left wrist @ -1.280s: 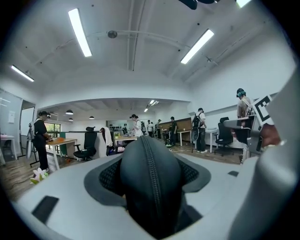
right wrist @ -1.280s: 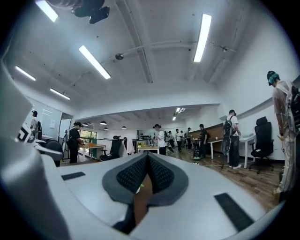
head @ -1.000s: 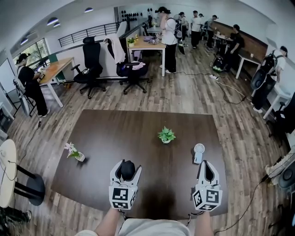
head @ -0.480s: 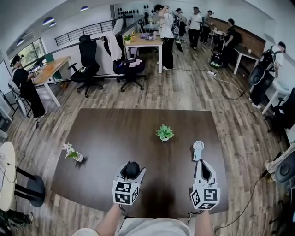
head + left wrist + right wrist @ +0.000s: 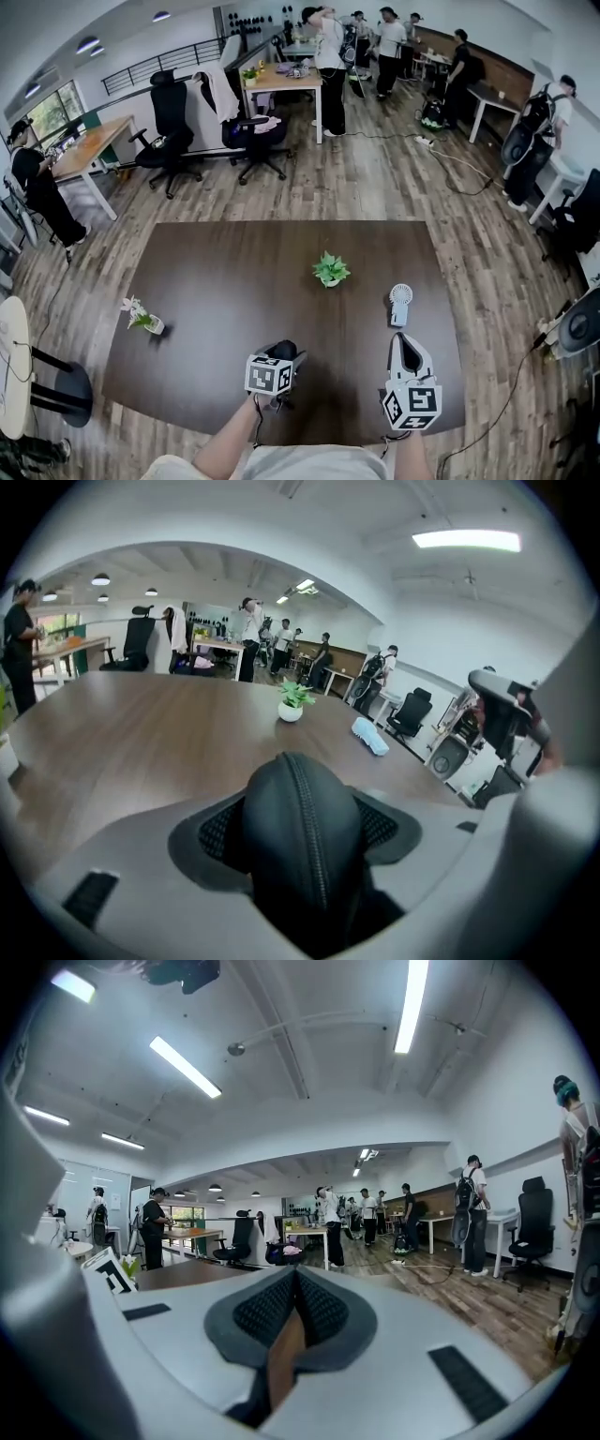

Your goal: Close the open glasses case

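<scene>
A black zip-up glasses case (image 5: 305, 836) sits between the pads of my left gripper (image 5: 305, 829), its zipper seam running down the middle. The jaws stand wide and press on its sides. In the head view the left gripper (image 5: 280, 356) points down at the dark brown table (image 5: 225, 272) near its front edge, with the case (image 5: 284, 348) at its tip, low over the wood. My right gripper (image 5: 409, 348) hovers to the right, its jaws shut with nothing between them; its pads meet in the right gripper view (image 5: 295, 1309).
A small potted plant (image 5: 330, 270) stands mid-table, a white hand fan (image 5: 400, 305) lies just beyond the right gripper, and a pink flower in a vase (image 5: 142, 318) is at the left. A round stool (image 5: 17, 367) stands beside the table's left side. People and desks fill the back.
My left gripper has dropped toward the table with the case and tipped its nose downward. The right gripper has sunk a little.
</scene>
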Demonstrator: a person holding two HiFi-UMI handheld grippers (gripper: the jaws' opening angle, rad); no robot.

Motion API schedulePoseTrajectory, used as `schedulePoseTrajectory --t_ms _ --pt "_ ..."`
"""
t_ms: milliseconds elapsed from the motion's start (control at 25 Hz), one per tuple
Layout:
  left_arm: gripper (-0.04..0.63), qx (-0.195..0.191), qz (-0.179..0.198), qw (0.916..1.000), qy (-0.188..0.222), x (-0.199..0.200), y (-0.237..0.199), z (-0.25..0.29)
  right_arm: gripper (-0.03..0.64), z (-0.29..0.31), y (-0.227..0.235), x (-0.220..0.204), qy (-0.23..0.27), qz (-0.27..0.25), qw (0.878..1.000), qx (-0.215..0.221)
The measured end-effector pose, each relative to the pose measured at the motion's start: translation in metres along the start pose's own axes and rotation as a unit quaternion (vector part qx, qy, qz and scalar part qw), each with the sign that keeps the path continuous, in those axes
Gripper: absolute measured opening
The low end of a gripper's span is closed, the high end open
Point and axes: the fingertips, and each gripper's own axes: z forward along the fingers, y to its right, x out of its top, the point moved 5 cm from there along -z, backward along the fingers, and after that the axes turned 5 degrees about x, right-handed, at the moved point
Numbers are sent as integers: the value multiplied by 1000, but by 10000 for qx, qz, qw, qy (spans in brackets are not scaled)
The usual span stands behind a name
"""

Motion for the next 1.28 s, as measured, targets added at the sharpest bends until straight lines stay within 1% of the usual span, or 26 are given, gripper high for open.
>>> schedulePoseTrajectory --t_ms 160,240,400,560,720,1000,1280 --pt "307 -231 -384 9988 -201 4 -5 19 2 2 -1 -4 -70 19 10000 5" --pt "308 -292 -638 9969 -349 5 -10 30 2 4 -1 -5 -107 13 9999 17" --pt "304 -314 -1079 9907 -770 2 -22 47 2 7 -5 -10 -168 31 9998 63" --pt "305 -254 -1360 9842 -1100 0 -29 54 2 9 -8 -15 -236 56 9996 117" --pt "305 -165 -1354 9825 -1271 -2 -30 56 2 8 -11 -16 -254 42 9995 166" --pt "307 -44 -1289 9829 -1318 3 -26 60 2 8 -8 -15 -254 60 9995 149" --pt "311 -58 -1309 9826 -1316 1 -27 58 2 8 -13 -16 -301 49 9993 197"
